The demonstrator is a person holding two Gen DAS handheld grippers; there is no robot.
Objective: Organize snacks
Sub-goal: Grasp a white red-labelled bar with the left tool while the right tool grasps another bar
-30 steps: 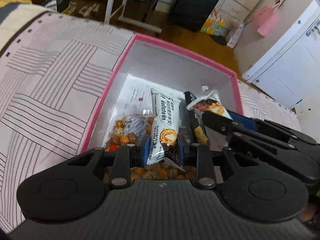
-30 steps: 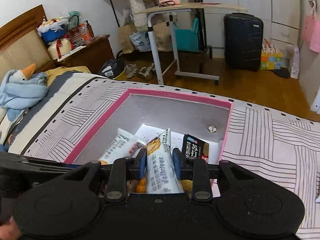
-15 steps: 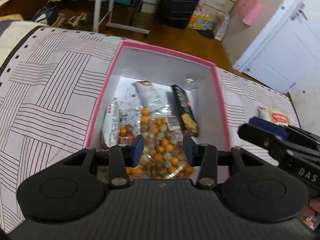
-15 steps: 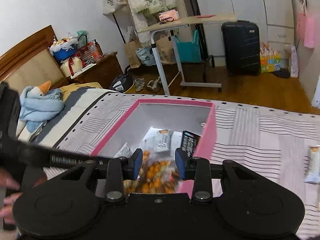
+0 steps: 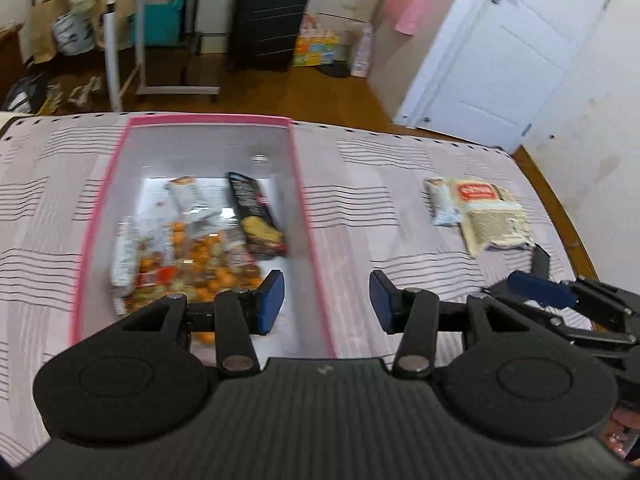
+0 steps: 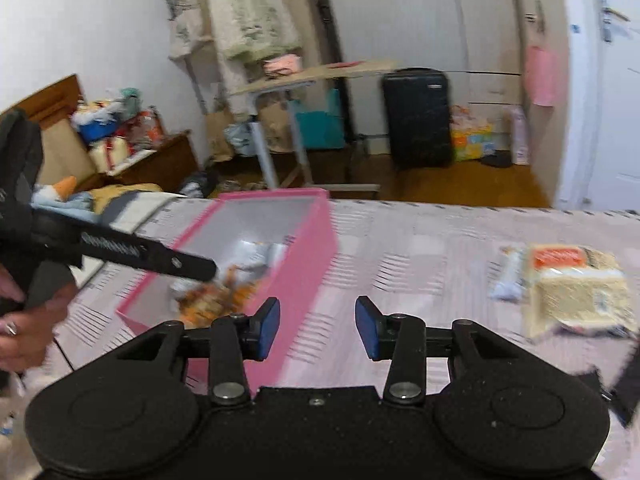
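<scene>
A pink-rimmed box (image 5: 310, 216) (image 6: 304, 264) sits on the striped bedspread and holds several snack packs: an orange-ball bag (image 5: 200, 260), a dark pack (image 5: 256, 216) and white wrappers. My left gripper (image 5: 326, 300) hangs above the box's right wall, its jaws opening with nothing between them. My right gripper (image 6: 318, 326) is past the box's right side, jaws opening and empty. A beige snack pack with a red label (image 5: 490, 216) (image 6: 572, 288) and a small white wrapper (image 5: 442, 204) (image 6: 508, 276) lie on the bedspread to the right.
The bed's far edge drops to a wooden floor with a rolling desk (image 6: 312, 76), a black suitcase (image 5: 268, 24) (image 6: 418, 116) and a white door (image 5: 516, 60). A hand (image 6: 28, 320) holds the left gripper's handle at the left of the right wrist view.
Both grippers let go of the white snack bars in the box, opened, and drew back and to the right. The loose packs on the bedspread have come into view.
</scene>
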